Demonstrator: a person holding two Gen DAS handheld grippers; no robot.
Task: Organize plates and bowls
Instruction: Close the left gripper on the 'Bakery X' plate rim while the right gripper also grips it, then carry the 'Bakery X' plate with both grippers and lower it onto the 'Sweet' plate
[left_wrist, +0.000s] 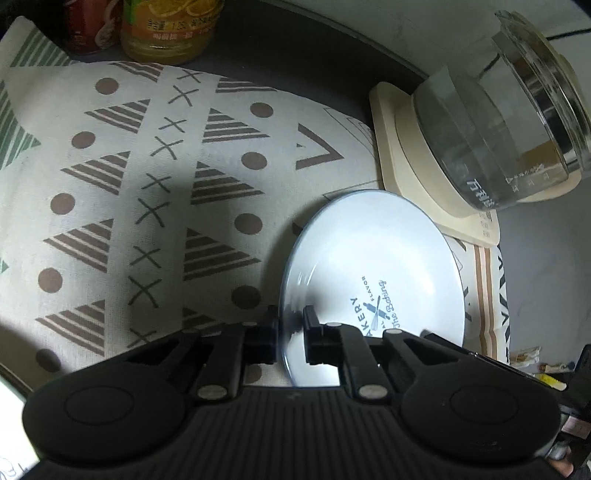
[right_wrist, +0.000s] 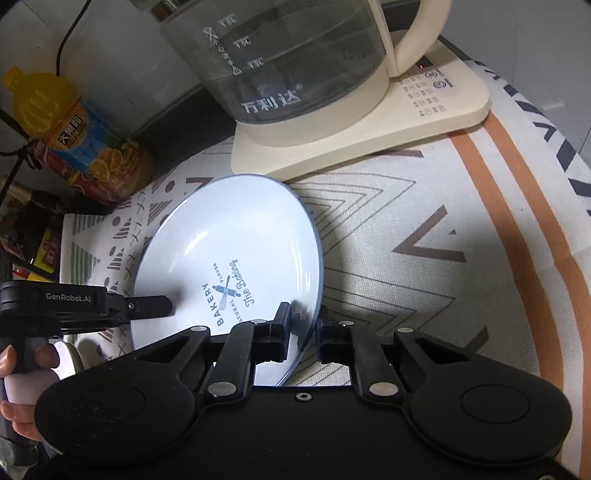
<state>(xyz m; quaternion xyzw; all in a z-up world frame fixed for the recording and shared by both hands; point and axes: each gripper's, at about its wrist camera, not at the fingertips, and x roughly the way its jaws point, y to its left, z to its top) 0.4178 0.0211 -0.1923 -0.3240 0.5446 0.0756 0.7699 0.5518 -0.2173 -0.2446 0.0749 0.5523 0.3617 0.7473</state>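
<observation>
pale enamel, white with a thin dark rim and a blue "bakery" print, makes up the plate that both grippers hold at once over the patterned tablecloth. it sits just in front of the cream base of the glass kettle, with its far edge close to that base. whether its underside touches the cloth or hangs slightly above it is hard to judge. the left gripper is clamped on the plate's rim, one finger over the face and one under it, and the right wrist view shows the same tool coming in from the side with a hand on its grip. the right gripper straddles the opposite rim; its inner finger lies on the plate's face, but a small gap seems to remain at the outer finger, so i cannot tell whether it is truly clenched or only closing. the risks from here come from that shared hold. if the two grips pull at different angles, the smooth enamel could slip out of the thin rim pinch and drop. a forward swing could knock the kettle, which seems to hold water. a sideways sweep to the left could catch the orange juice bottle at the cloth's edge. no bowls or other plates are visible, so the stacking place is unknown.
</observation>
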